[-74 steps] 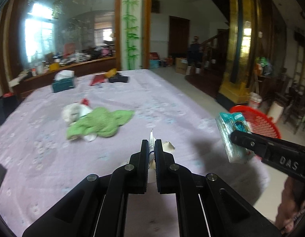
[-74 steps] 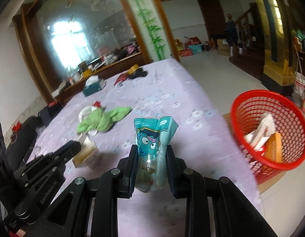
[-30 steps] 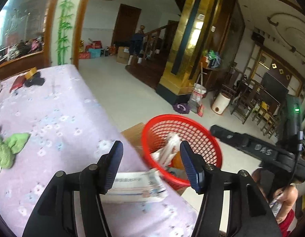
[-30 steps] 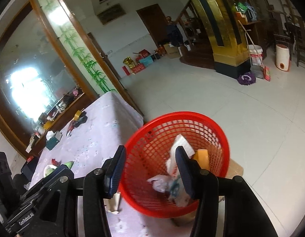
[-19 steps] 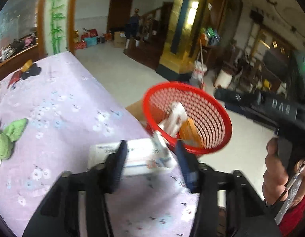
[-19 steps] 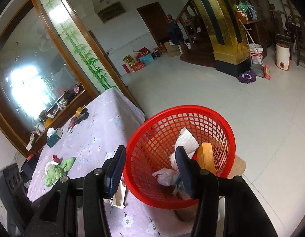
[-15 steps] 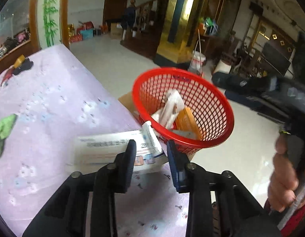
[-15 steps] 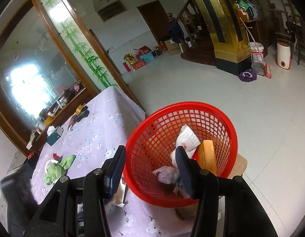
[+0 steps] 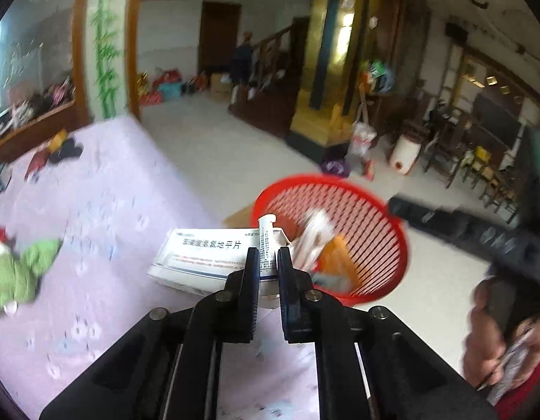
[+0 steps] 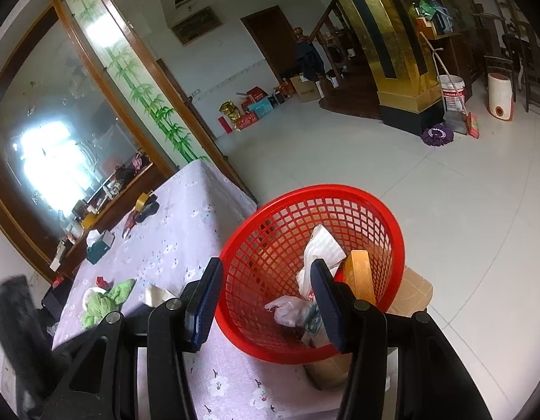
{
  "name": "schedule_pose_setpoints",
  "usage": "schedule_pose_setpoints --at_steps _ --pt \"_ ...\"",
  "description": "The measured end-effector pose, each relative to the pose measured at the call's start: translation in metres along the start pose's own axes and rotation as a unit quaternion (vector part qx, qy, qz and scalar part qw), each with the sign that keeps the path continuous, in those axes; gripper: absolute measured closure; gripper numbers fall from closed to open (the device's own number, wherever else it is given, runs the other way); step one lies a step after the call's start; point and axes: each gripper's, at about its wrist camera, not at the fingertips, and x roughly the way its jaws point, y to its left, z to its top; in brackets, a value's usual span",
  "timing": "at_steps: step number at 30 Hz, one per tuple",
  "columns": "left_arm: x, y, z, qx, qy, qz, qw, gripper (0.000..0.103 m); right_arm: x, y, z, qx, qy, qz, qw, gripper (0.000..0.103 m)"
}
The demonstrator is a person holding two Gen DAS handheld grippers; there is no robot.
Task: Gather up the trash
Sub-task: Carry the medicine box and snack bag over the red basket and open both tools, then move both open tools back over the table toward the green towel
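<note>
Pale tiled floor and a gilded column are seen beyond a table under a lilac flowered cloth point(image 9: 95, 217). Just off the table's right edge, a red plastic mesh basket point(image 10: 385, 224) rests on a cardboard box point(image 10: 415, 288); a white paper packet point(image 10: 322, 243), an orange box point(image 10: 359, 273) and a crumpled clear bag point(image 10: 287, 309) are held in it. Left gripper point(image 9: 268, 262) is clenched on a white tube point(image 9: 266, 241), with a white printed carton point(image 9: 207, 255) against it, near the basket rim. Right gripper point(image 10: 266, 294) is spread, nothing between its fingers, over the basket. A green cloth point(image 9: 14, 273) lies far left.
</note>
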Motion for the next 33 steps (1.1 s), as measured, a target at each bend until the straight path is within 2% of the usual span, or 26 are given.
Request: schedule_pose_setpoints --at_steps 6,8,9,10,16,21,24,27,33 --pt "0.013 -0.031 0.026 0.028 -0.013 -0.044 0.9985 0.093 -0.015 -0.013 0.008 0.019 -0.023 -0.016 0.999 0.047" --pt "0.026 -0.034 0.028 0.017 -0.003 -0.047 0.9988 0.078 -0.021 -0.021 0.010 0.024 -0.031 -0.029 0.999 0.047" --pt "0.028 -0.033 0.029 0.009 -0.005 -0.048 0.9988 0.061 -0.023 -0.023 0.011 0.026 -0.032 -0.032 0.999 0.047" --pt "0.028 -0.031 0.028 0.001 -0.011 -0.048 0.9988 0.052 -0.026 -0.027 0.011 0.030 -0.035 -0.037 0.998 0.047" --pt "0.005 -0.013 0.019 -0.010 -0.027 -0.042 0.9987 0.049 -0.030 -0.034 0.011 0.035 -0.034 -0.044 0.998 0.047" --pt "-0.024 0.022 -0.008 -0.042 -0.034 -0.021 0.9983 0.043 -0.022 -0.009 0.003 0.011 -0.021 -0.020 1.000 0.047" --pt "-0.041 0.046 -0.028 -0.068 -0.032 -0.010 0.9971 0.043 -0.016 0.018 -0.008 -0.008 -0.013 0.005 1.000 0.047" --pt "-0.065 0.072 -0.050 -0.096 -0.040 0.014 0.9945 0.043 -0.010 0.051 -0.026 -0.028 0.011 0.053 0.998 0.047" --pt "-0.114 0.115 -0.098 -0.159 -0.052 0.082 0.9824 0.043 -0.009 0.099 -0.073 -0.055 0.047 0.125 0.989 0.043"
